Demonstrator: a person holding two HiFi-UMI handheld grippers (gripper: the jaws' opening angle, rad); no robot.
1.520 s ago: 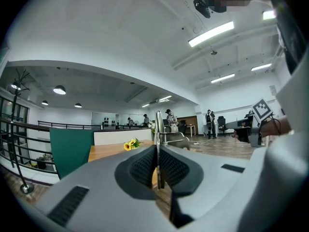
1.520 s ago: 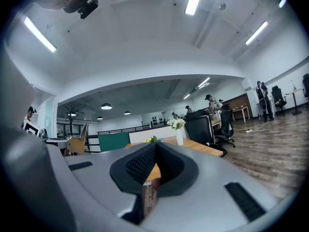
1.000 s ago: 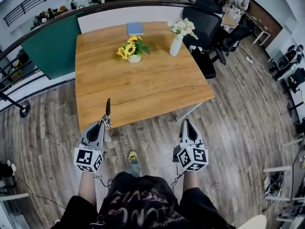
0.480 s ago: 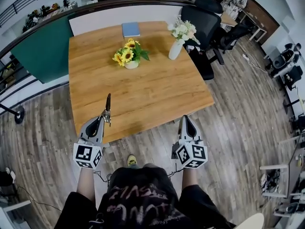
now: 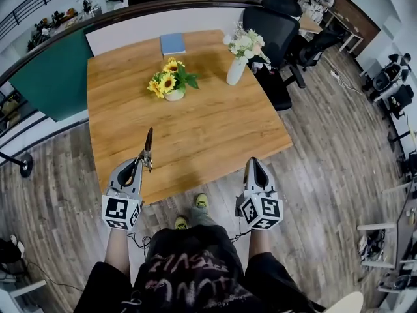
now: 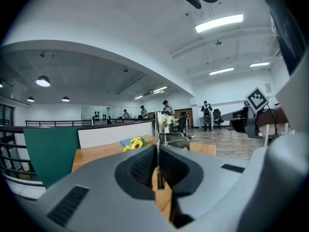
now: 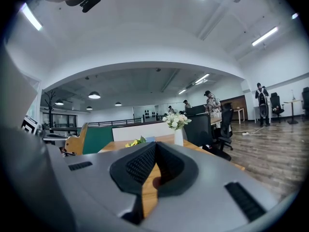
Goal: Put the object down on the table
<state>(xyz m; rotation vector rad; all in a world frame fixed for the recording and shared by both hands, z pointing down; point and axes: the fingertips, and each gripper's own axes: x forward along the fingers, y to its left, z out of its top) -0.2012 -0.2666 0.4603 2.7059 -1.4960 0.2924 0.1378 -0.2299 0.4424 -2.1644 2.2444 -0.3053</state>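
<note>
My left gripper point(image 5: 139, 165) is clamped on a thin metal tool point(image 5: 148, 143) over the table's point(image 5: 215, 129) near edge. Right gripper point(image 5: 254, 164) is pinched together, empty.

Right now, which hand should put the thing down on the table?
The left. The left gripper is shut on the thin metal tool, which points over the near edge of the table. The right gripper is shut with nothing in it.

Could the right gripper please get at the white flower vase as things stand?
Probably, with a long reach: only bare table lies between the right gripper and the vase, though its jaws are shut.
</note>
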